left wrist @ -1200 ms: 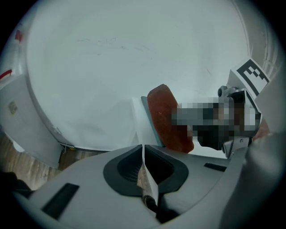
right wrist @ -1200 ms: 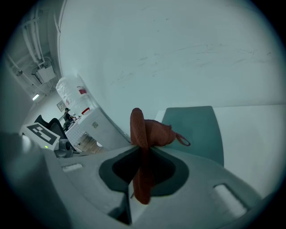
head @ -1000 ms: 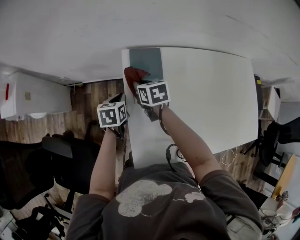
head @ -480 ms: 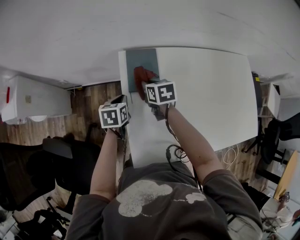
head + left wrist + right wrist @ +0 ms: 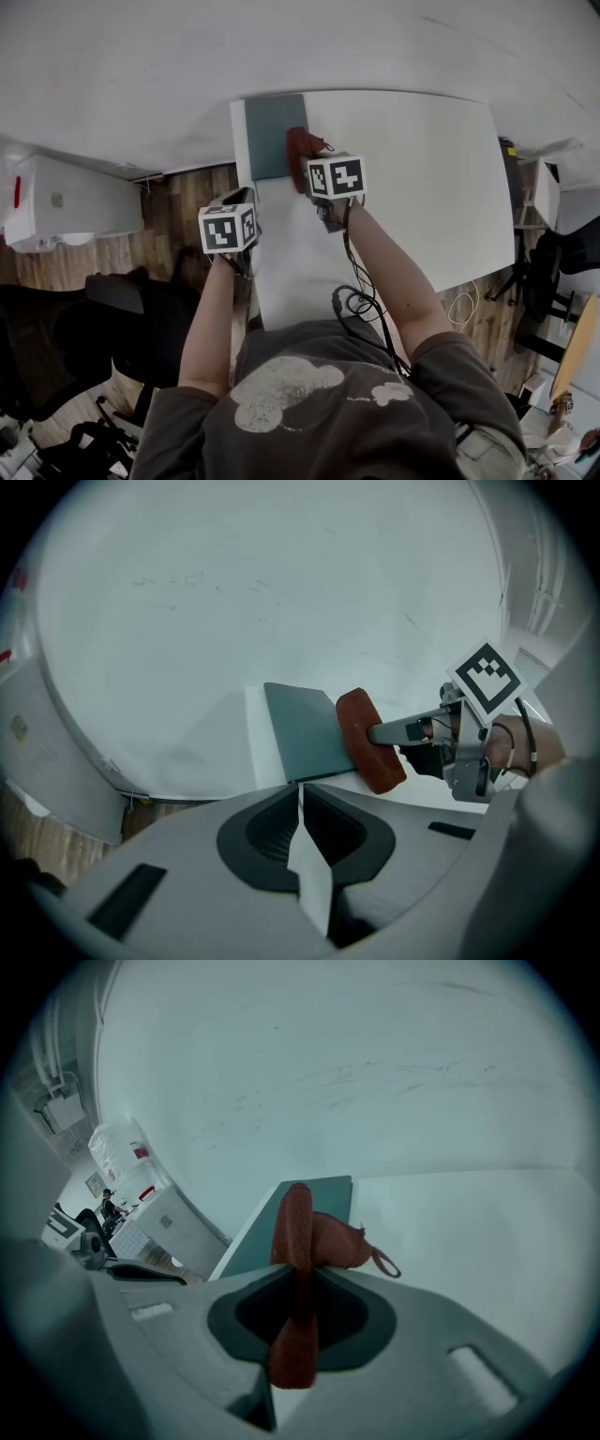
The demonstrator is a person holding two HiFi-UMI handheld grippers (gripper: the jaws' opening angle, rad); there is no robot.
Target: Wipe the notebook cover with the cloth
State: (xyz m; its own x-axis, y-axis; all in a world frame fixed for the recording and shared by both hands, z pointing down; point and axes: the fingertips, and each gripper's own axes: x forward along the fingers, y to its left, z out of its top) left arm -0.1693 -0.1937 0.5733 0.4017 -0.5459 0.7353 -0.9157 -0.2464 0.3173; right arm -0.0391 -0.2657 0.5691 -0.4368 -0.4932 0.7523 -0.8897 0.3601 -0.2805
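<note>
Head view: right claw (image 5: 312, 167) pinches cloth (image 5: 300, 146) against notebook (image 5: 267, 136) edge on table (image 5: 422, 187).

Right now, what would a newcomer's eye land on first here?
The rust-red cloth stands out, pinched in the right claw at the right edge of the grey-green notebook, which lies at the far left corner of the white table. The left claw is shut and empty, off the table's left side.

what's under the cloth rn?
The cloth, clamped in the right gripper jaws, sits over the right edge of the teal notebook and the white table beside it. The strip beneath the cloth is hidden.
</note>
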